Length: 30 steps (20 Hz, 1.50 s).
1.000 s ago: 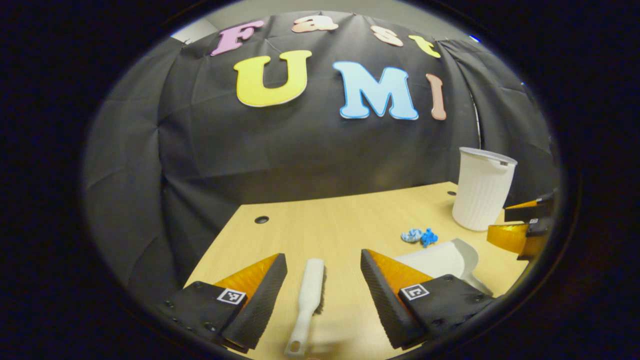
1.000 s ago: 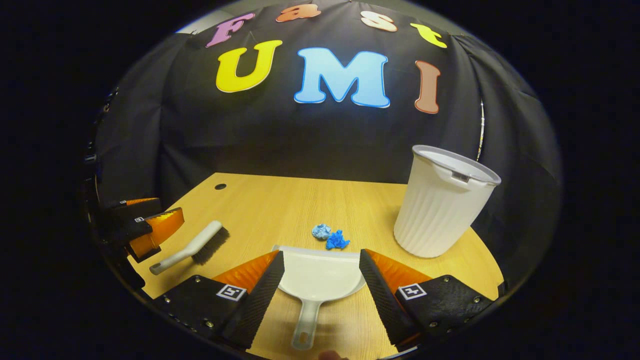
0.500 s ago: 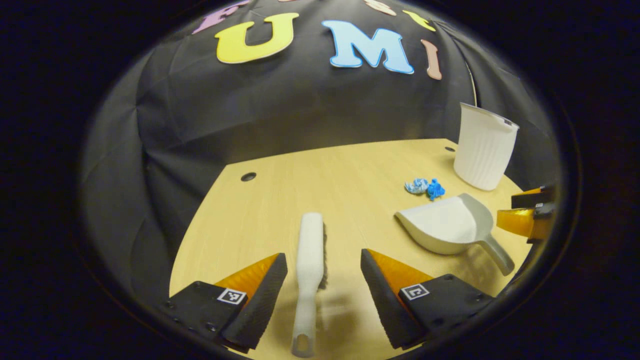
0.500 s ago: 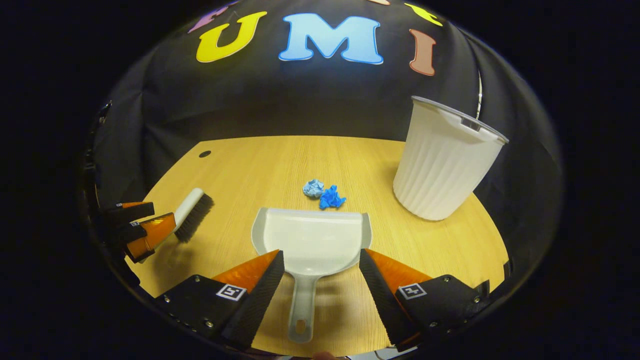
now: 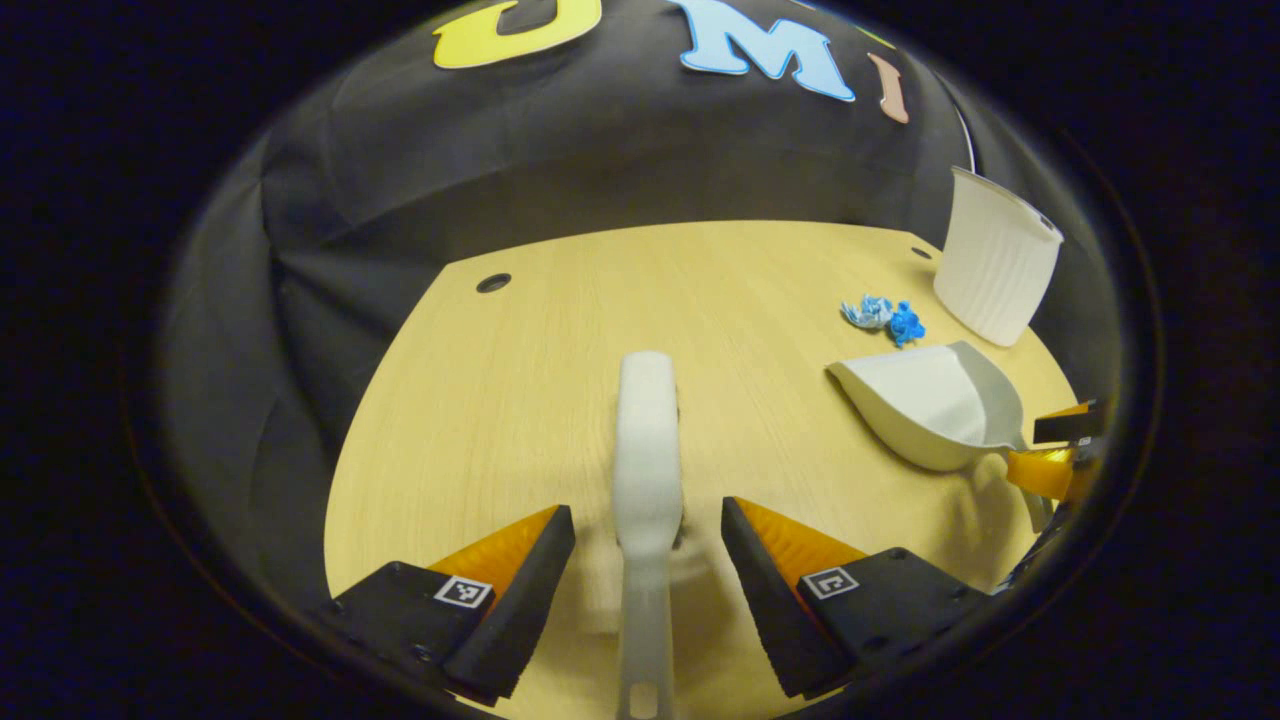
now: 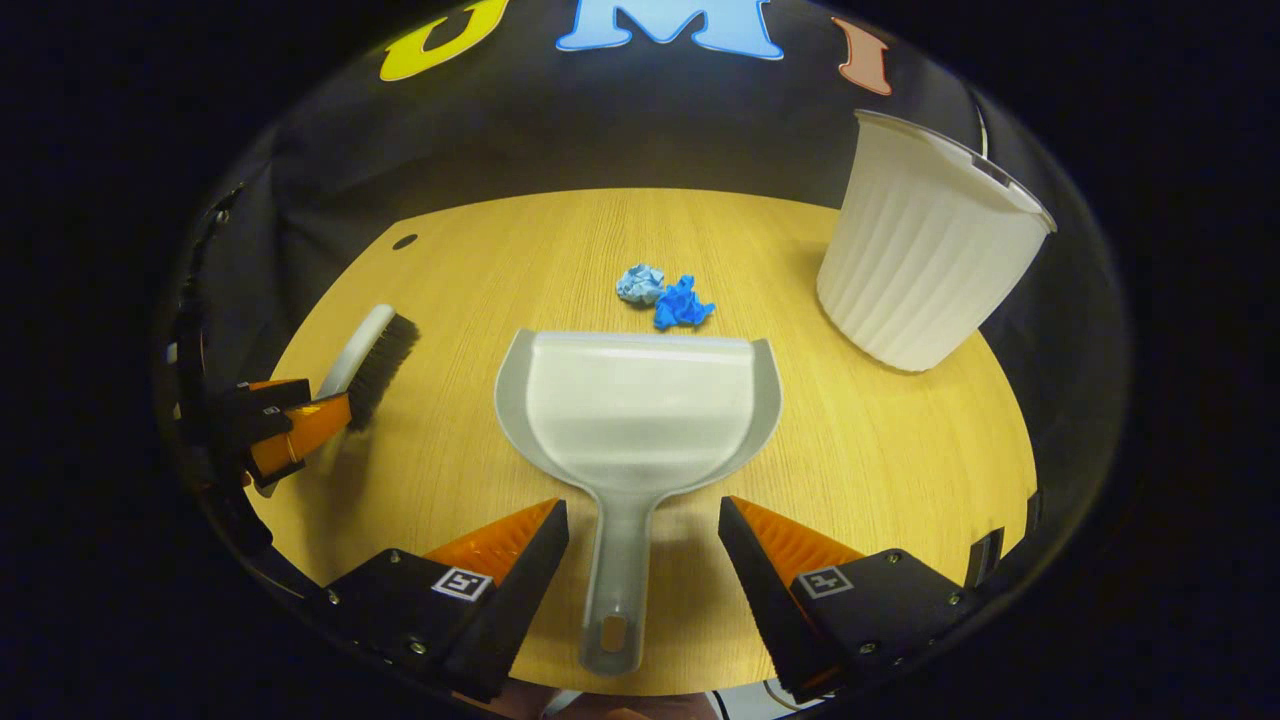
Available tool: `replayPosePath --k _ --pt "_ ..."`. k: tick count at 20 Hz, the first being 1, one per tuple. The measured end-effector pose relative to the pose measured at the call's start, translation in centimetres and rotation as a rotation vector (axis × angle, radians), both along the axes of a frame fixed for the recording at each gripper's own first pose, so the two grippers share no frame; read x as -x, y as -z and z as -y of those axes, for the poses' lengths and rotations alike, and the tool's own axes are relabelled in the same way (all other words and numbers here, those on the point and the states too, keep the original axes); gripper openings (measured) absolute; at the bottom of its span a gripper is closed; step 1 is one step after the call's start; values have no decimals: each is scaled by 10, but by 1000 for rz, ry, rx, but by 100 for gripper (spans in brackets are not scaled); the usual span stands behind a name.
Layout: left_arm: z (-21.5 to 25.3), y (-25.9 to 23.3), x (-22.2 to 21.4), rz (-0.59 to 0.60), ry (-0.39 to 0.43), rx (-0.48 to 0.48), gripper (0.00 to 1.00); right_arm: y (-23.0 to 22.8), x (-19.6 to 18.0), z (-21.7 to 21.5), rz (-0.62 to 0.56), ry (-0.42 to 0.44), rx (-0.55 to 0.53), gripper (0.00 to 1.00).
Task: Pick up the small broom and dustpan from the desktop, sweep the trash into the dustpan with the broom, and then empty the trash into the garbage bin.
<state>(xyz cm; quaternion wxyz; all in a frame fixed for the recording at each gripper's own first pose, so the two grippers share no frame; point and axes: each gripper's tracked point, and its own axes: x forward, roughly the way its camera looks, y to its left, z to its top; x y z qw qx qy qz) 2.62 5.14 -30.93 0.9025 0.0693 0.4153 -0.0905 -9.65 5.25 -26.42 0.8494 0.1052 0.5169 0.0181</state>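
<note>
Your left claw [image 5: 648, 530] is showing black screw-dotted mounts, each wearing a small square black-and-white marker; your right claw [image 6: 643, 520] is carrying matching mounts, markers and ridged wedge-shaped fingers.

We see a pale wood-grain desktop [image 6: 880, 450] with fine lengthwise streaks and a small dark round hole [image 5: 493, 283] near its far edge. The broom [image 5: 647, 470] has a white back and handle, and its bristles [image 6: 383, 367] are black. The dustpan [image 6: 640, 410] is light grey, paler inside its scoop. The trash is two crumpled scraps, one pale blue [image 6: 641, 283] and one bright blue [image 6: 683, 304]. The garbage bin [image 6: 925, 255] is white with vertical ribbing.
</note>
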Motion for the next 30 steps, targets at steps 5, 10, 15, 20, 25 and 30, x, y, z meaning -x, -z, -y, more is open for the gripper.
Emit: replayPosePath --k 5,10,15,20,25,30 --pt "3 16 -4 -59 20 -6 97 21 -2 -4 -88 -15 8 95" --pt "6 25 -11 -79 37 -22 89 36 -10 -7 -135 -5 -3 93" --pt "8 34 -19 -91 50 -38 69 44 -8 -6 -165 -22 18 72" --pt "4 42 -17 -119 30 -44 65 49 -11 -5 -159 -19 30 51" --pt "8 43 -19 -116 26 -44 50 44 -15 -5 -145 -27 28 38" --pt "11 43 -23 -113 44 -51 51 49 -12 -4 -136 -55 29 35"
